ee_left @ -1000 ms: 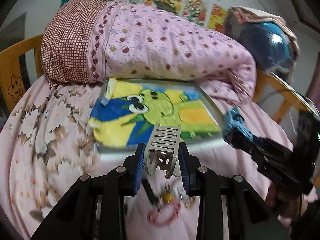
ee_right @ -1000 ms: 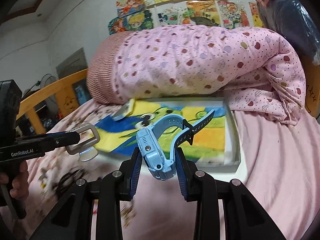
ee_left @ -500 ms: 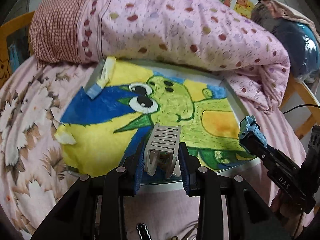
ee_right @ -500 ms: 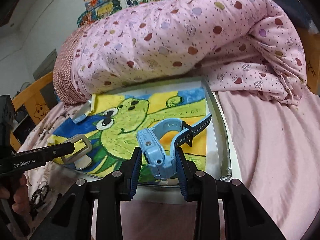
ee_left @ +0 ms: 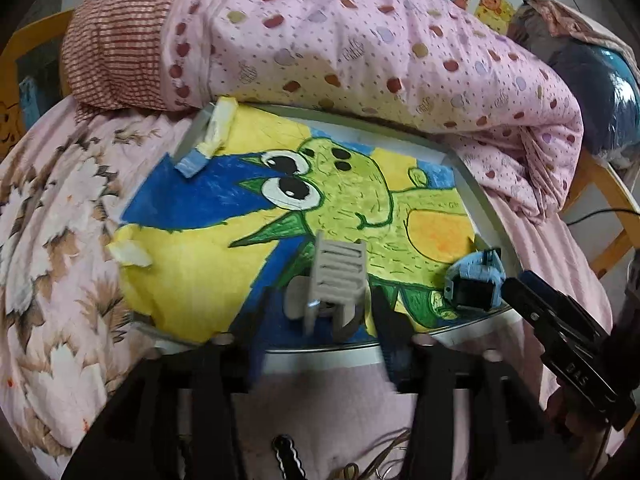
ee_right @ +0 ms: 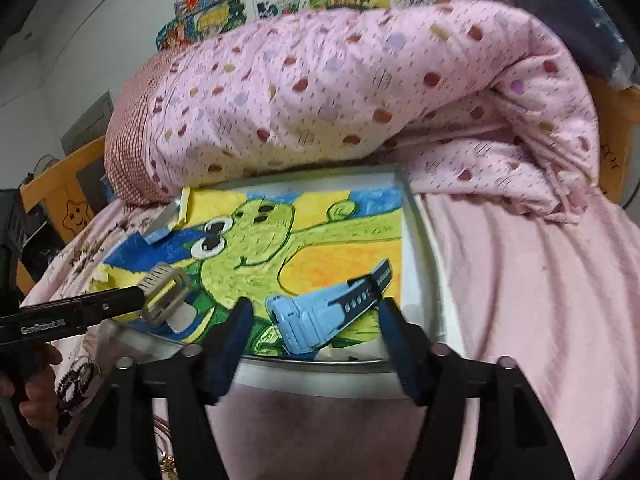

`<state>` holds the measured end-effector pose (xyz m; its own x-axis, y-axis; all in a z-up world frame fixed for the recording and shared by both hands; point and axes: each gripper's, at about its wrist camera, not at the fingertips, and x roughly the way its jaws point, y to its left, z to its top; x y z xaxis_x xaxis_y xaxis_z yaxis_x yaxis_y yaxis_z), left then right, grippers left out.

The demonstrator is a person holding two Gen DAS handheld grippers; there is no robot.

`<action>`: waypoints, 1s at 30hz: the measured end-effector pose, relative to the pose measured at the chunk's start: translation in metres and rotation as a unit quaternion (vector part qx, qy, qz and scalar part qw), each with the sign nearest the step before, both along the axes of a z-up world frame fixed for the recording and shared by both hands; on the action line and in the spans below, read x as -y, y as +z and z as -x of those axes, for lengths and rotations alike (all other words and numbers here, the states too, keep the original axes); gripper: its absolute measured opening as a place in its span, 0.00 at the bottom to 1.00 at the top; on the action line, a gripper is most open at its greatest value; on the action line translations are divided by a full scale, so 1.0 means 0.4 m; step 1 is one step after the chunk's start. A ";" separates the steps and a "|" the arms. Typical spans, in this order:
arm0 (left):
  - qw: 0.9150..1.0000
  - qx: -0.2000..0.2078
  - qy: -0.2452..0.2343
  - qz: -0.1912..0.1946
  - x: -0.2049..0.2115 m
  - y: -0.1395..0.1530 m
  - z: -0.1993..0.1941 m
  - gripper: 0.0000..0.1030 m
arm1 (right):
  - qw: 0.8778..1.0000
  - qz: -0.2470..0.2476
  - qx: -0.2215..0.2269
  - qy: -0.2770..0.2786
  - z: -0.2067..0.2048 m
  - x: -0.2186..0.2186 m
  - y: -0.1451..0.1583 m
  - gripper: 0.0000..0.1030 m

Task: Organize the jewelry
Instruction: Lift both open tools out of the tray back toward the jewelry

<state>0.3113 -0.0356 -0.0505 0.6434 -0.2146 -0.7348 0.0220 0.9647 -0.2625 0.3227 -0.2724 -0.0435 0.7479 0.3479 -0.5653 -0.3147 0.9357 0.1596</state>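
Note:
A grey watch (ee_left: pixel 338 276) rests on the painted sheet in the metal tray (ee_left: pixel 474 192), near its front edge. My left gripper (ee_left: pixel 320 316) straddles it, jaws opening, with both pads clear of the watch. A light blue watch (ee_right: pixel 316 318) lies on its side at the tray's (ee_right: pixel 416 240) front right corner. My right gripper (ee_right: pixel 316 334) is around it, jaws opening, and a gap shows on each side. In the right wrist view the grey watch (ee_right: pixel 166 292) sits at the tip of the left gripper (ee_right: pixel 136 304). The left wrist view shows the blue watch (ee_left: pixel 474 280) too.
A rolled pink spotted duvet (ee_left: pixel 360 48) and a red checked pillow (ee_left: pixel 116 44) press against the tray's far edge. A bead bracelet (ee_right: pixel 76 376) and a black clip (ee_left: pixel 286 456) lie on the pink sheet in front. Wooden bed rails stand at both sides.
Both grippers moved forward and down to the tray's front edge. Their jaws then spread and let go of the watches, which now lie on the painted sheet.

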 end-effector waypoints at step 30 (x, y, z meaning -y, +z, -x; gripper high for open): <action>0.979 0.202 0.003 -0.027 -0.141 0.293 0.521 0.98 | 0.985 -0.043 0.169 -0.012 0.524 -0.090 0.291 1.00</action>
